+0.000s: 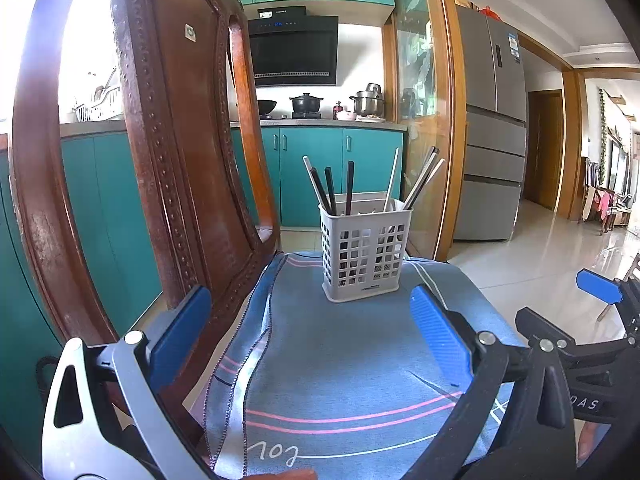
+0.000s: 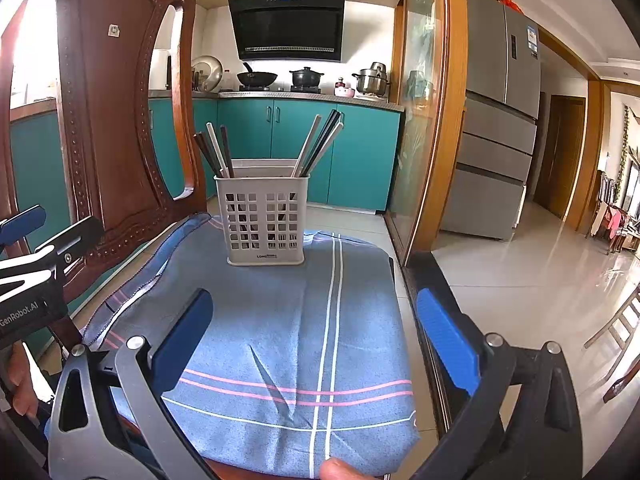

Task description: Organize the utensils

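A grey perforated utensil holder (image 1: 365, 251) (image 2: 263, 220) stands upright at the far end of a blue cloth (image 1: 340, 360) (image 2: 280, 328) laid over a chair seat. Several black and white chopsticks (image 1: 348, 186) (image 2: 316, 144) lean out of it, some left, some right. My left gripper (image 1: 310, 328) is open and holds nothing, well short of the holder. My right gripper (image 2: 316, 332) is also open and holds nothing, hovering over the cloth. In the left wrist view the right gripper (image 1: 600, 286) shows at the right edge.
A carved wooden chair back (image 1: 168, 140) (image 2: 108, 120) rises close on the left. Teal kitchen cabinets (image 2: 296, 148) and a stove with pots lie behind. A glass sliding door (image 2: 420, 120) and a fridge (image 2: 496, 120) stand to the right, with glossy tiled floor (image 2: 540, 272) beyond the seat edge.
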A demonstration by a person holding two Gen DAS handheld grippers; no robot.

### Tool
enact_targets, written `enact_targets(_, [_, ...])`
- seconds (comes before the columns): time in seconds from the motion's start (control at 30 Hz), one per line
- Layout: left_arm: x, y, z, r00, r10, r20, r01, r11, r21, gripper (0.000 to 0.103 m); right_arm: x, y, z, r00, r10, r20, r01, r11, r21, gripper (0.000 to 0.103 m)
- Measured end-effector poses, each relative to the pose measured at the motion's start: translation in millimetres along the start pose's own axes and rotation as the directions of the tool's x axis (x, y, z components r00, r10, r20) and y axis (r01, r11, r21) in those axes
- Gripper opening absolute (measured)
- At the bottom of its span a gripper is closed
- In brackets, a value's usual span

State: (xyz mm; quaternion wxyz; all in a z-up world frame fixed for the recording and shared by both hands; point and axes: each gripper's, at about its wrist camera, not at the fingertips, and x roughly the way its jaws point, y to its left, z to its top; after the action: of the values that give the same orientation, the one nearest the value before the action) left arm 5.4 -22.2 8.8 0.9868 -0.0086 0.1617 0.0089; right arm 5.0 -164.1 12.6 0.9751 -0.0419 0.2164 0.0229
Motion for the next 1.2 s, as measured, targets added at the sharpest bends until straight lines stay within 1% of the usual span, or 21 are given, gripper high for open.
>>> enact_targets(0.3, [0.3,1.3,-0.8,1.000,-0.009,-0.004,0.009,1.000,-0.004,0.099,0.2,5.0,-1.2,1.000,0.003,0.002,-0.003,1.000,-0.008,0.100])
enact_targets(0.87, [-1.4,0.5,-3.1,1.000,0.002,0.003,-0.002,1.000,-0.001,0.099,1.7,4.1,-2.5,1.000,0.003,-0.007,-0.003,1.000,0.002,0.100])
enact_targets(1.2, [1.1,-0.6,-3.7,1.000,-0.003,-0.009,0.003,1.000,0.001,0.099,4.3,4.5,-2.5,1.000,0.002,-0.012,-0.002,1.000,0.005,0.100])
